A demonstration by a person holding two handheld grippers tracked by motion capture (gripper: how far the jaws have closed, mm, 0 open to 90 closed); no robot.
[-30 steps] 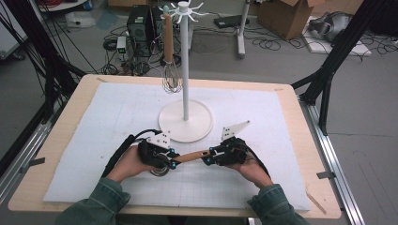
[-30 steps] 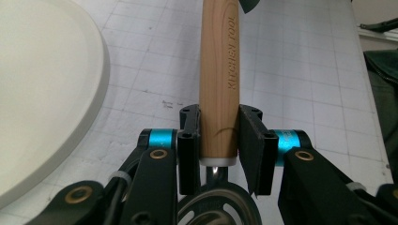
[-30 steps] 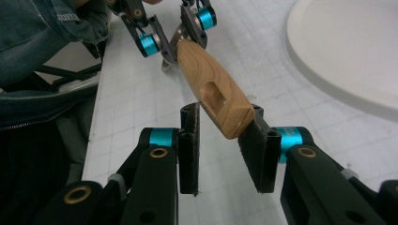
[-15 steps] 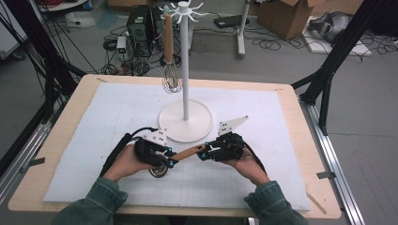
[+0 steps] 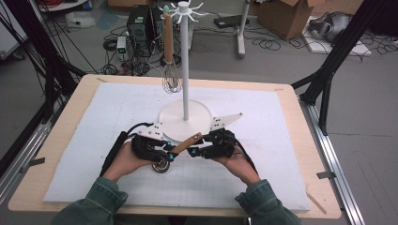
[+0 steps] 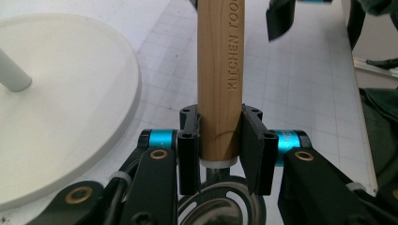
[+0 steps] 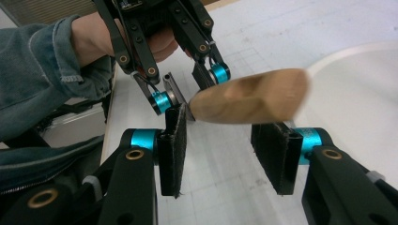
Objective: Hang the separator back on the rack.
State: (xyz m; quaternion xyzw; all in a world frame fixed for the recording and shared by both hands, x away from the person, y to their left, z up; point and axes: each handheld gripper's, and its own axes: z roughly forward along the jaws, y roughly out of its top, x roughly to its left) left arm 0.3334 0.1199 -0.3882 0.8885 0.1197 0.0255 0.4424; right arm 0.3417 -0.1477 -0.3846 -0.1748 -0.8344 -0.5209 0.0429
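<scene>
Low over the white mat (image 5: pixel 281 154) on the desk (image 5: pixel 70 122), lying between the two claws: a wooden-handled kitchen tool (image 5: pixel 184 143), long axis running diagonally in the high view, free handle end pointing up and to the right toward the right claw (image 5: pixel 199 151), metal end (image 5: pixel 162 166) down-left by the left claw (image 5: pixel 162 152). Sitting just in front of the round white base (image 5: pixel 197 112) of the hanging stand (image 5: pixel 184 61). Clamping the handle (image 6: pixel 219 79) near its metal collar, in the left gripper view, both black jaws of the left claw (image 6: pixel 220 140) pressing its sides, handle pointing straight away from the camera, stamped lettering running along it. Standing wide apart in the right gripper view, the pads (image 7: pixel 172 150) of the right claw (image 7: pixel 225 154), with the rounded handle end (image 7: pixel 248 96) hovering above the gap and not gripped, pointing to the right of that view. Hanging from a hook high on the stand, a whisk (image 5: pixel 170 56), wires down.
</scene>
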